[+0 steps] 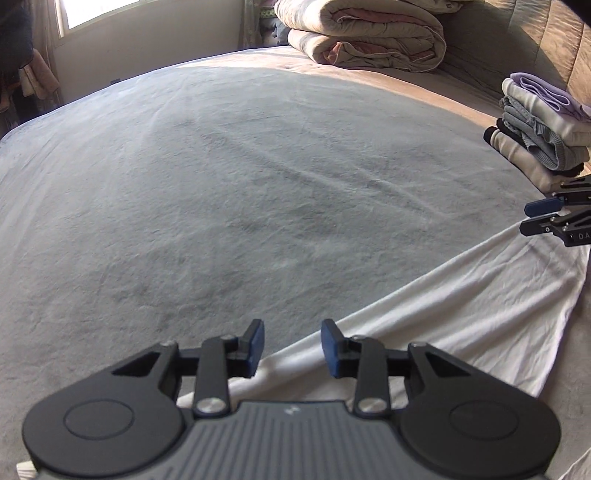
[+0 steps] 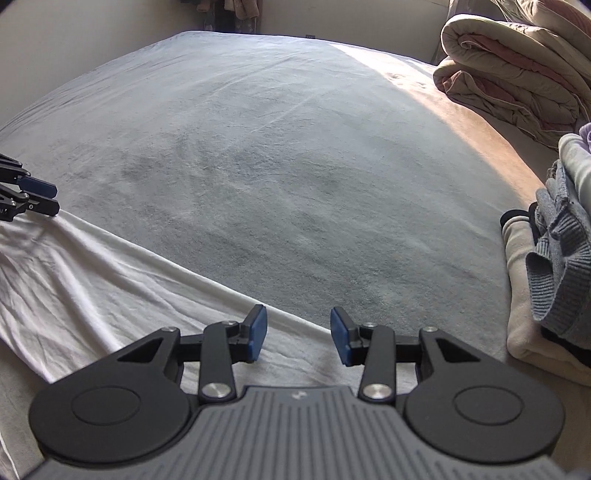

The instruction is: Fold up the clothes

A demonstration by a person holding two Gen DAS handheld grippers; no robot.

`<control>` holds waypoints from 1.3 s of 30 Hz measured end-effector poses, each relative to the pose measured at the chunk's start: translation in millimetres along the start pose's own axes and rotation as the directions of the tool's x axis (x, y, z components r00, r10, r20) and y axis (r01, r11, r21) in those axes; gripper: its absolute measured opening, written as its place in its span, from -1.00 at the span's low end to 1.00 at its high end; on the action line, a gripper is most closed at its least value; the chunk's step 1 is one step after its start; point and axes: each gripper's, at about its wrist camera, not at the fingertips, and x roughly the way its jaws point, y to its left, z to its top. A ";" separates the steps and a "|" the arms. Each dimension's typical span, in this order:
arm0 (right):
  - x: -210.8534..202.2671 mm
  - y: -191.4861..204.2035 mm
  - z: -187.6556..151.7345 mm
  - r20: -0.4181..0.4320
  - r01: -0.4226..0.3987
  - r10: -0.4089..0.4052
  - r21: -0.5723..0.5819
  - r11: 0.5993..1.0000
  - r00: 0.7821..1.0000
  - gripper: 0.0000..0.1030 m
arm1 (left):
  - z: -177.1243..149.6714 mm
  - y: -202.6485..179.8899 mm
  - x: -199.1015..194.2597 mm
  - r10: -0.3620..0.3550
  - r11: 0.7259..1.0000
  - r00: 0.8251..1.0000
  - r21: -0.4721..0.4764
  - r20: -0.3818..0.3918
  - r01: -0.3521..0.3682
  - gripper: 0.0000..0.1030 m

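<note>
Nearest the lens, our left gripper (image 1: 291,347) hangs over one end of the white cloth (image 1: 461,317), its blue pads apart at a moderate gap with nothing between them. In the right wrist view our right gripper (image 2: 298,334) shows the same state over the other end: jaws parted, empty, fabric below but not pinched. We judge that both tools stand free of the cloth so that its edge can be checked before the next fold.

We find the cloth spread flat on the bed (image 1: 221,184), along the lower right of the left view and the lower left of the right view. Its long axis runs between the two grippers. Its straight far edge faces the open middle of the bed. Shallow creases run along the length.

At the right edge of the left view sits a stack (image 1: 543,133) of folded garments, just beyond the right gripper; we take it as the place for finished items. A rolled quilt (image 1: 369,33) lies at the top of the frame, well apart from the work area. A window (image 1: 85,11) shows at upper left.
</note>
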 end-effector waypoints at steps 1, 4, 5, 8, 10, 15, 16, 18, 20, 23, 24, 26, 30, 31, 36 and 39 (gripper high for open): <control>1.0 -0.9 0.4 -0.006 -0.001 0.001 -0.007 1.000 1.000 -0.17 | 3.3 -2.5 3.9 -0.022 1.000 1.000 0.004 -0.018 0.022 -0.32; 4.7 -1.0 0.2 -0.022 0.006 -0.007 -0.033 0.999 1.000 -0.17 | 9.5 -13.2 15.5 -0.050 0.998 0.996 0.039 -0.071 0.053 -0.31; 6.4 -0.4 0.0 -0.029 0.009 -0.010 -0.043 0.999 1.000 -0.17 | 10.5 -17.1 18.7 -0.039 0.997 0.996 0.059 -0.081 0.044 -0.31; 12.2 2.5 -1.1 -0.041 0.015 -0.018 -0.074 0.997 0.999 -0.17 | 14.4 -22.6 24.5 -0.032 0.997 0.993 0.067 -0.116 0.040 -0.42; 14.5 2.8 -1.8 -0.037 0.020 -0.023 -0.076 0.997 0.999 -0.17 | 17.4 -24.0 25.4 -0.046 0.997 0.989 0.049 -0.142 0.054 -0.71; 13.1 6.6 -8.1 -0.029 -0.003 0.001 -0.078 0.997 1.000 -0.50 | 16.6 -35.7 22.2 -0.043 0.994 0.986 0.089 -0.163 0.058 -0.98; 12.5 7.1 -9.3 -0.026 -0.012 0.010 -0.075 0.997 1.000 -0.62 | 16.6 -37.9 22.1 -0.034 0.995 0.987 0.090 -0.157 0.049 -1.00; 11.8 11.2 -10.6 -0.018 -0.009 0.008 -0.079 0.997 1.000 -0.86 | 16.2 -40.5 21.7 -0.017 0.996 0.990 0.087 -0.141 0.030 -1.00; 10.4 16.0 -10.8 -0.006 0.019 -0.020 -0.091 0.996 1.000 -0.96 | 17.3 -40.7 20.3 -0.002 0.997 0.994 0.071 -0.110 0.010 -1.00; 6.5 15.6 -9.8 0.038 0.069 -0.066 -0.081 0.994 0.997 -0.99 | 21.6 -33.6 16.0 0.009 1.000 0.999 0.012 -0.042 -0.009 -1.00; 5.5 14.2 -9.0 0.055 0.084 -0.080 -0.072 0.994 0.995 -0.99 | 23.0 -31.1 15.3 0.013 1.000 1.000 -0.010 -0.023 -0.013 -1.00; 5.2 10.8 -7.1 0.079 0.107 -0.103 -0.049 0.993 0.991 -0.99 | 24.7 -29.3 17.1 0.022 0.999 1.000 -0.036 0.002 -0.022 -1.00; 16.0 2.5 -5.3 0.075 0.125 -0.125 -0.004 0.992 0.989 -1.00 | 18.8 -30.4 28.4 0.063 0.997 0.998 -0.056 0.023 -0.062 -1.00; 20.5 1.7 -6.6 0.066 0.139 -0.139 -0.004 0.990 0.988 -1.00 | 16.8 -30.6 31.7 0.073 0.996 0.997 -0.061 0.026 -0.072 -1.00; 18.3 -9.1 -12.3 0.077 0.117 -0.122 0.064 0.991 0.989 -0.98 | 12.9 -34.5 32.5 0.092 0.994 0.995 -0.066 0.049 -0.089 -0.97; 0.6 -28.1 -17.3 0.095 0.109 -0.121 0.123 0.986 0.988 -0.69 | 15.7 -37.4 28.3 0.080 0.995 0.995 -0.062 0.055 -0.076 -0.78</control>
